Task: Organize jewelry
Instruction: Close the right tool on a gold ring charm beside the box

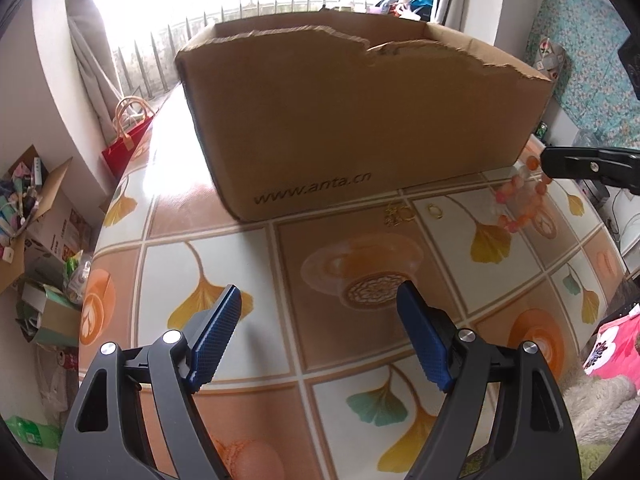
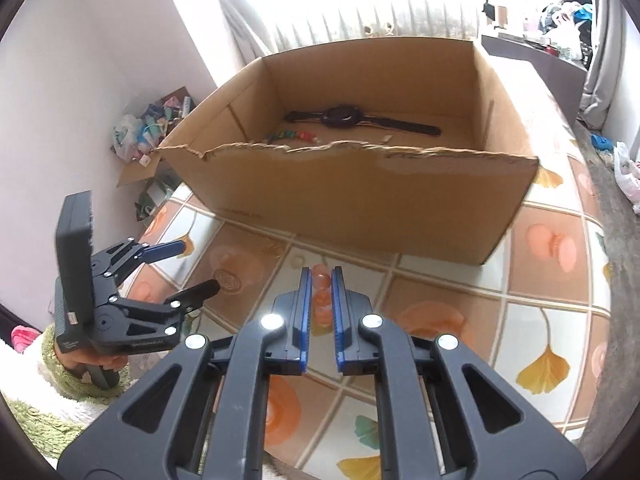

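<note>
Left wrist view
Left gripper (image 1: 320,304): fingers spread wide, nothing between them, above the tablecloth (image 1: 224,264).
Box (image 1: 360,120): straight ahead of this gripper, torn top edge facing it.
Gold earrings (image 1: 400,214): ahead and slightly right, on the cloth just in front of the box; a small gold ring (image 1: 434,210) beside them.
Bead bracelet (image 1: 520,200): far ahead-right, dangling from the right gripper (image 1: 546,166).

Right wrist view
Right gripper (image 2: 320,280): pressed together on the orange bracelet (image 2: 321,292), lifted off the cloth, short of the box (image 2: 360,200).
Inside the box: a black watch (image 2: 344,118) and a small coloured bead piece (image 2: 292,136), beyond the tips.
Left gripper (image 2: 188,268): off to the left, fingers apart.

Progress
Done: two pieces lie in the box.
Left: the bracelet must go over the torn edge; the earrings and ring wait outside, though in this view they are too blurred to confirm.
</note>
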{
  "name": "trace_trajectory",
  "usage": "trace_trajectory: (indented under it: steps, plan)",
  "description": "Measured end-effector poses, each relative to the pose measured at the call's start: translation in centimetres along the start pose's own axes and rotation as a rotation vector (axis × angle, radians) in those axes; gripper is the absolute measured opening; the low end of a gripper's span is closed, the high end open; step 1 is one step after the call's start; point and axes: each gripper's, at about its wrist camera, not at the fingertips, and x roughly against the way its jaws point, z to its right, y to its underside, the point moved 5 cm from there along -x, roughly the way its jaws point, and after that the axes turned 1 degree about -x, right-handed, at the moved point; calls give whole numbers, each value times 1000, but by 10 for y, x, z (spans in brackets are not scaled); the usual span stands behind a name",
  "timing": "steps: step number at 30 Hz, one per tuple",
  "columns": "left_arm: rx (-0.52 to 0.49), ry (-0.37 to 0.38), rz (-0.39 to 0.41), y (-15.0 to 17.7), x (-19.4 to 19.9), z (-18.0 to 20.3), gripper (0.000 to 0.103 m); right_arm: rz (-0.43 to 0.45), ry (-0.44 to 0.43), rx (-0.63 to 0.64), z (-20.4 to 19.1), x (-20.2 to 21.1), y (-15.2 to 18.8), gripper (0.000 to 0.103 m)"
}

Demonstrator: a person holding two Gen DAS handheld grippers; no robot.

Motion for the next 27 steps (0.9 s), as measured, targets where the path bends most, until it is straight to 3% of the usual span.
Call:
trace_trajectory:
  steps: [7, 17, 21, 24, 27]
  plan:
    - [-32, 14, 2, -1, -1, 4, 78, 10, 24, -65, 19, 6, 2, 9]
    - [-29, 18, -4, -4, -4, 6, 78, 98, 114, -87, 44, 42, -15, 9]
    - [-22, 16, -8, -4, -5, 7, 78, 80, 101, -99, 45, 38, -12, 9]
    - [-22, 15, -6, -5, -4, 6, 78, 41, 40, -114, 36, 23, -5, 9]
    - [-23, 20, -1, -6, -3, 5, 78, -13, 54, -101, 31, 5, 5, 9]
